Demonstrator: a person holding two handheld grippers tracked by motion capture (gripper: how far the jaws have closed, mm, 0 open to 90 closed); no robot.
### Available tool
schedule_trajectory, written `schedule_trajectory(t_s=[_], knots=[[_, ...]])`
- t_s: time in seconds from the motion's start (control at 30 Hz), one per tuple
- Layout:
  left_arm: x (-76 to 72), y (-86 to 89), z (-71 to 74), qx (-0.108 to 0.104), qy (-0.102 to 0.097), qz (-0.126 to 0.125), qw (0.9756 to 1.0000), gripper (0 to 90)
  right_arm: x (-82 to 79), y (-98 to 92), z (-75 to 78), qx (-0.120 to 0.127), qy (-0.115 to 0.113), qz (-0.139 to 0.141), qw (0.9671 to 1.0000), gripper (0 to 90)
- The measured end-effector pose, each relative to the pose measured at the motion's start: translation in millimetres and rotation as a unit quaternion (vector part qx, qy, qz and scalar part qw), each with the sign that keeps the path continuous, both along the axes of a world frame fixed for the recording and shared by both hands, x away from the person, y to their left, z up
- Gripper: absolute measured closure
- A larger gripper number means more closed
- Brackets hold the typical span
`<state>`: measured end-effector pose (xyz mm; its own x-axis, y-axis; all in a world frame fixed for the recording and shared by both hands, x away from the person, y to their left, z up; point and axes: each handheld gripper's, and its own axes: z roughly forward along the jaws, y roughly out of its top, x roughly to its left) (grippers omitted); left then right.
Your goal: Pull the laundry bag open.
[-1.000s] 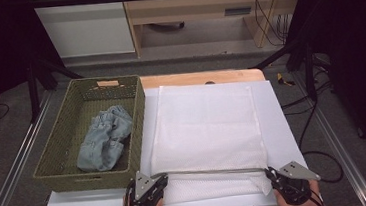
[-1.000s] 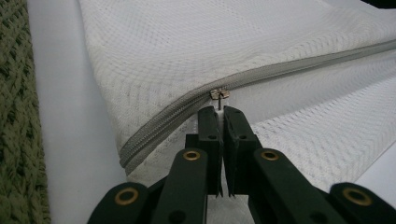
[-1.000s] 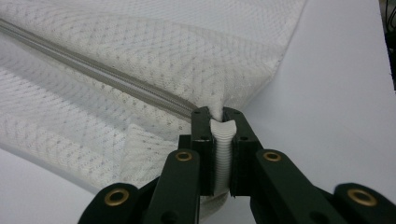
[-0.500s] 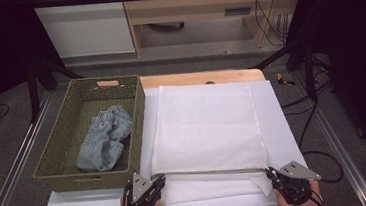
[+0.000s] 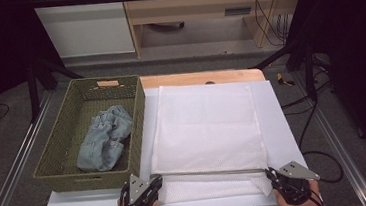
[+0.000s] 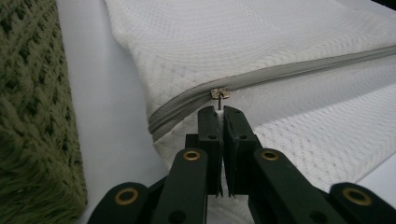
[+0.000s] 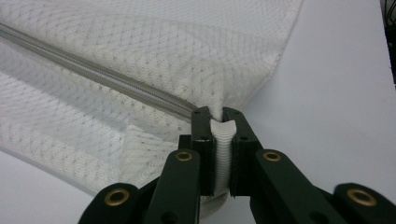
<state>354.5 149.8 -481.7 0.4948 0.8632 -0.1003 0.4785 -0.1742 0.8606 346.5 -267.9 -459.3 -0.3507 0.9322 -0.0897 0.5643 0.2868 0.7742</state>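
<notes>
Nothing changed over the last second: white mesh laundry bag [image 5: 206, 128] flat at table's [image 5: 283, 124] near edge, left gripper [image 6: 218, 110] clenched on zipper pull [image 6: 219, 94], right gripper [image 7: 221, 116] pinching bag's near-right corner; zip looks barely started, jeans [image 5: 103, 145] waiting in basket [image 5: 138, 132]

We counted one white mesh bag [image 5: 206, 131], one green basket [image 5: 59, 144], one pair of jeans [image 5: 103, 144] and two grippers.
</notes>
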Motion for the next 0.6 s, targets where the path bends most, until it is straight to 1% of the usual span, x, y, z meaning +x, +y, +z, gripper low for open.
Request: schedule_trajectory(t_s=[0.07, 0.17, 0.27, 0.33, 0.4, 0.6], knots=[[-0.2, 0.4, -0.6, -0.003, 0.001, 0.002, 1.0, 86.6, 0.1, -0.3, -0.2, -0.003, -0.001, -0.001, 1.0, 84.0], [-0.6, 0.7, -1.6, 0.0, 0.001, 0.005, 1.0, 86.6, 0.3, -0.7, -0.4, -0.003, 0.002, -0.004, 1.0, 84.1], [-0.6, 2.3, -2.1, -0.003, 0.001, 0.009, 1.0, 86.6, 0.7, -1.4, -0.8, -0.003, 0.004, -0.009, 0.9999, 84.1], [-0.6, 2.8, -2.0, -0.003, 0.002, 0.009, 1.0, 86.6, 0.8, -1.9, -0.6, 0.0, 0.004, -0.011, 0.9999, 84.2], [-0.6, 2.7, -2.1, -0.004, 0.001, 0.01, 0.9999, 86.7, 1.3, -1.6, -1.0, -0.003, 0.005, -0.01, 0.9999, 84.2], [-0.4, 2.9, -4.1, -0.007, 0.002, 0.011, 0.9999, 86.7, 2.9, -1.7, -1.8, -0.004, 0.005, -0.012, 0.9999, 84.2]])
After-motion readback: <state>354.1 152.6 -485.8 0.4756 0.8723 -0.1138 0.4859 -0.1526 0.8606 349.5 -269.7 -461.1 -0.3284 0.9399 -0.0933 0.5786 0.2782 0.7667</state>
